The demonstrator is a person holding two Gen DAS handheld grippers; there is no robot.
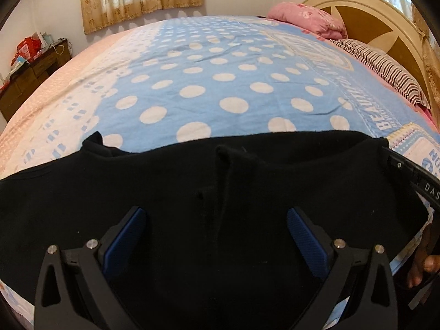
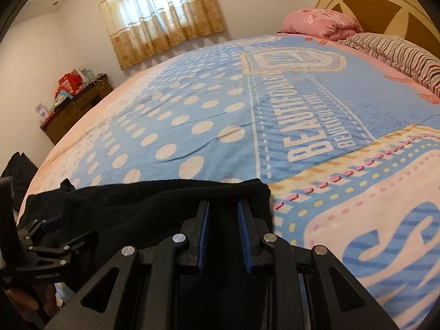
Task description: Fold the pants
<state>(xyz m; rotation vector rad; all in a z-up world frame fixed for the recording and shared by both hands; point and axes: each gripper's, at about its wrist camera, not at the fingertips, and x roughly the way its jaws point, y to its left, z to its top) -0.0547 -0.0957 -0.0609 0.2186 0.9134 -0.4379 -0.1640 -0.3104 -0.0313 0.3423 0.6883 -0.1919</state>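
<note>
Black pants [image 1: 192,192] lie flat at the bed's [image 1: 192,88] near edge beneath my left tongs [image 1: 216,220], spread wide; my right tongs [image 2: 223,206] clench their right-hand end.

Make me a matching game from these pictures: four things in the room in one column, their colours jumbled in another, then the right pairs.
Things:
1. pants
2. bedsheet
3. pillow
4. quilt

Colours:
A. pink with flowers
B. black
C. striped, dark and pale
D. blue with white dots

Pairs: 1-B, 2-D, 3-C, 4-A
</note>
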